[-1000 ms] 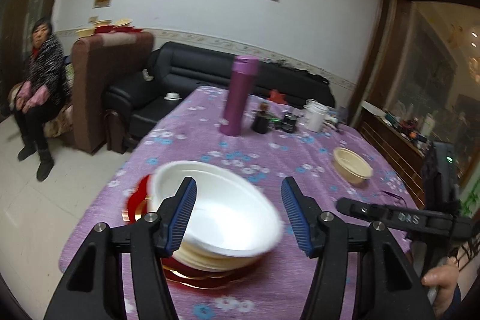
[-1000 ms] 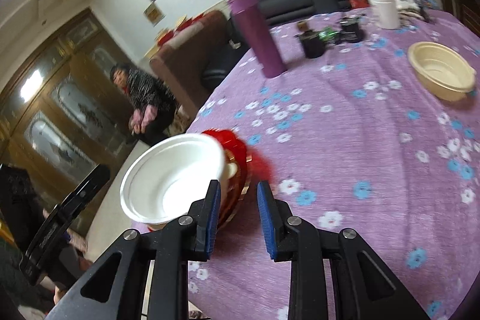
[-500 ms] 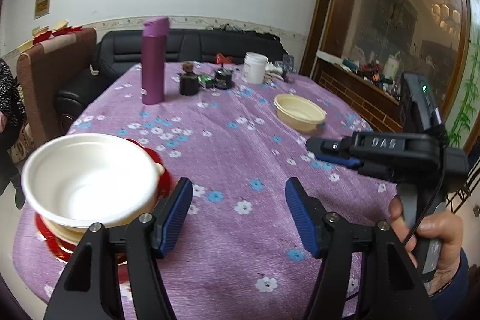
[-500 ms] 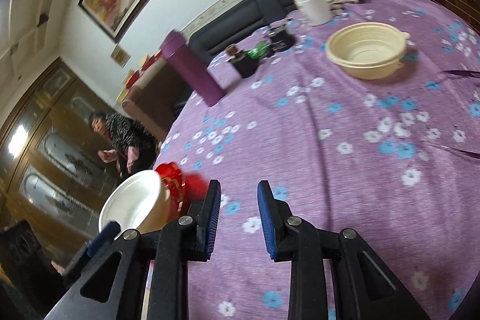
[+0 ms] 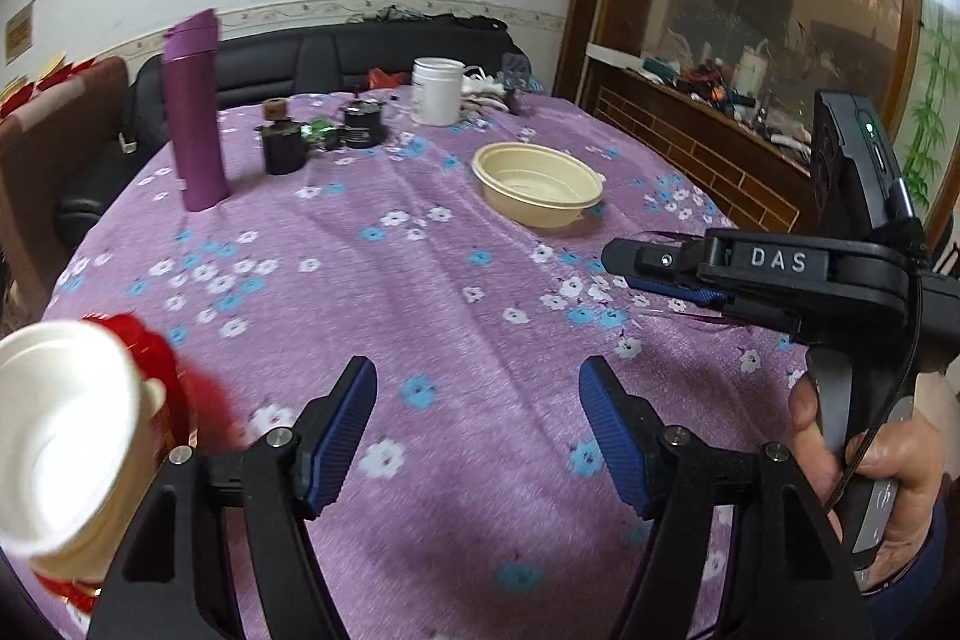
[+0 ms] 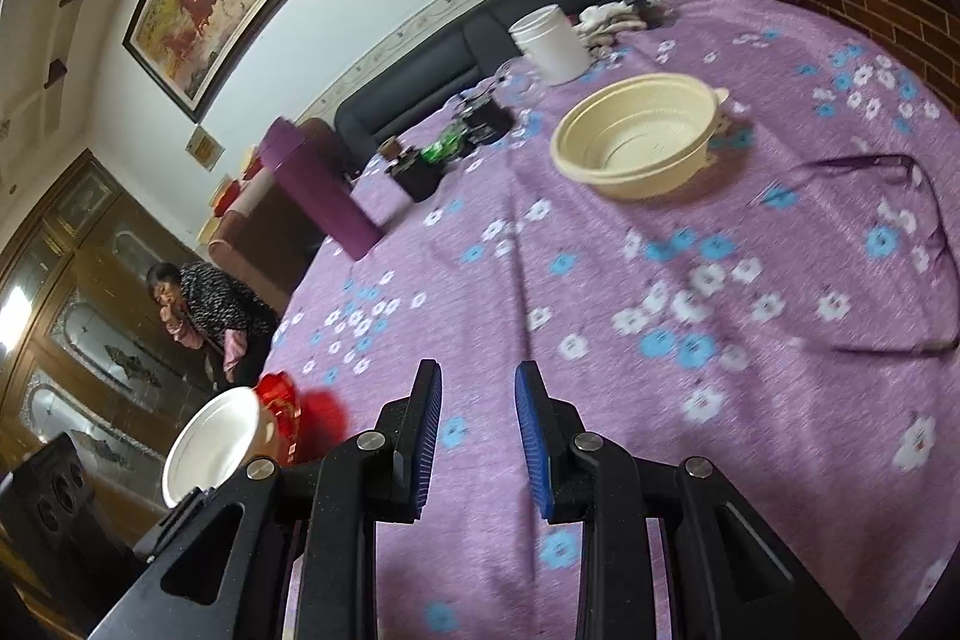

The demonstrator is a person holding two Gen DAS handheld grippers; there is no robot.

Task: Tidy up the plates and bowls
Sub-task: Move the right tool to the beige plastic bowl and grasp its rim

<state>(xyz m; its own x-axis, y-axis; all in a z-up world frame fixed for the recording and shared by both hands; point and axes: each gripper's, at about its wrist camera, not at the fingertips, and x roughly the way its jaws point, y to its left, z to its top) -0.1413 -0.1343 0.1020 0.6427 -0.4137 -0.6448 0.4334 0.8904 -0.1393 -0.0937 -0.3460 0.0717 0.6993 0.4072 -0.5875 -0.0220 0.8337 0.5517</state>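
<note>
At the lower left of the left wrist view, a white bowl (image 5: pixel 57 436) sits stacked on red plates (image 5: pixel 150 358), left of the left gripper (image 5: pixel 477 430); a cream bowl (image 5: pixel 537 184) lies upper right of centre. The round table wears a purple flowered cloth (image 5: pixel 420 280), with a purple flask (image 5: pixel 195 109) and black sofa (image 5: pixel 360 58) behind. Left gripper gapes wide, empty. Right gripper (image 6: pixel 477 436) is narrowly parted, holding nothing, the cream bowl (image 6: pixel 636 136) above it

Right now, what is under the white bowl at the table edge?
Under the white bowl a cream bowl and a red plate show. The bowl covers most of the plate, so more dishes could be hidden.
</note>
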